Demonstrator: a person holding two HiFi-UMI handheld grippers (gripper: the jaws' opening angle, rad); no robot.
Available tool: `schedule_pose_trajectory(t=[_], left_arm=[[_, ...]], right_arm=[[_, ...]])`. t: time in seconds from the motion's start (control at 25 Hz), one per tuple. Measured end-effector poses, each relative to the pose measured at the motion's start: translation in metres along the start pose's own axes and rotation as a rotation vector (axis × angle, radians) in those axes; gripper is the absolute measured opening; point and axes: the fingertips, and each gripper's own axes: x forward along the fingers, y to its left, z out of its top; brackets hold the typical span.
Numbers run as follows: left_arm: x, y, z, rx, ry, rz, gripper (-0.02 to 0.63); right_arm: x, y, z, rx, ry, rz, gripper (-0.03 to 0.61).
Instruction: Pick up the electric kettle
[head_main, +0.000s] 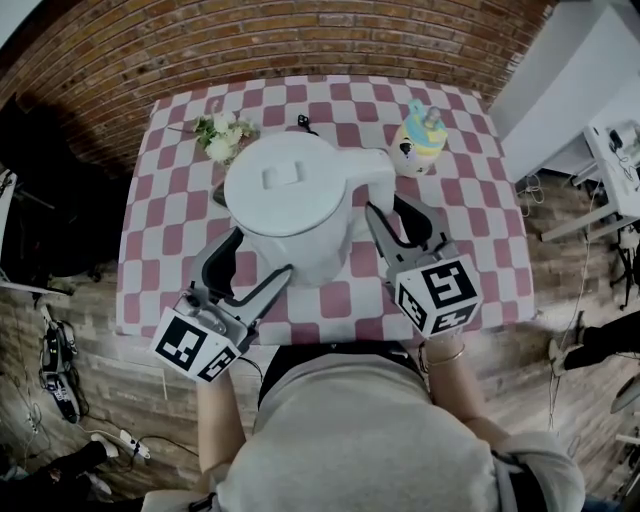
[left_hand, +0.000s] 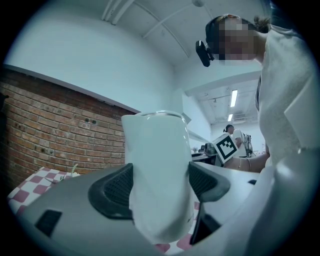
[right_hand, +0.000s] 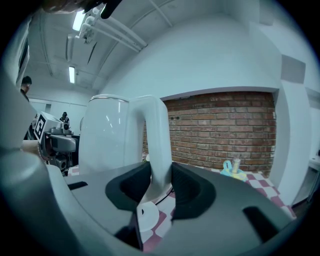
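Note:
A white electric kettle (head_main: 290, 190) with a flat lid hangs over the checked table (head_main: 480, 230), held from both sides. My left gripper (head_main: 250, 268) is shut on its body; in the left gripper view both dark pads press the white wall (left_hand: 160, 175), and checked cloth shows below the kettle's bottom. My right gripper (head_main: 405, 225) is shut on the kettle's handle (right_hand: 157, 135), which runs down between its pads. The kettle's body (right_hand: 105, 135) rises just left of the handle. A white round base (right_hand: 146, 220) with a dark cord lies on the table under the handle.
A small bunch of white flowers (head_main: 222, 135) lies at the table's far left. A pastel figurine (head_main: 422, 135) stands at the far right, also in the right gripper view (right_hand: 232, 169). A brick wall (head_main: 300, 40) backs the table. White furniture stands to the right.

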Motion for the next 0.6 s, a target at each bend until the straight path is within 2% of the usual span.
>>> schedule_pose_trajectory(t=[0.4,0.6], left_arm=[[0.0,0.0025,-0.0054,-0.014,0.012,0.012,0.373],[0.0017,0.0013,-0.0046,-0.007,0.011,0.015,0.373]], right_arm=[[0.0023,0.0005,0.0018,-0.035,0.009,-0.005,0.137],[0.0026,-0.0013,-0.0027,-0.012,0.007,0.005,0.137]])
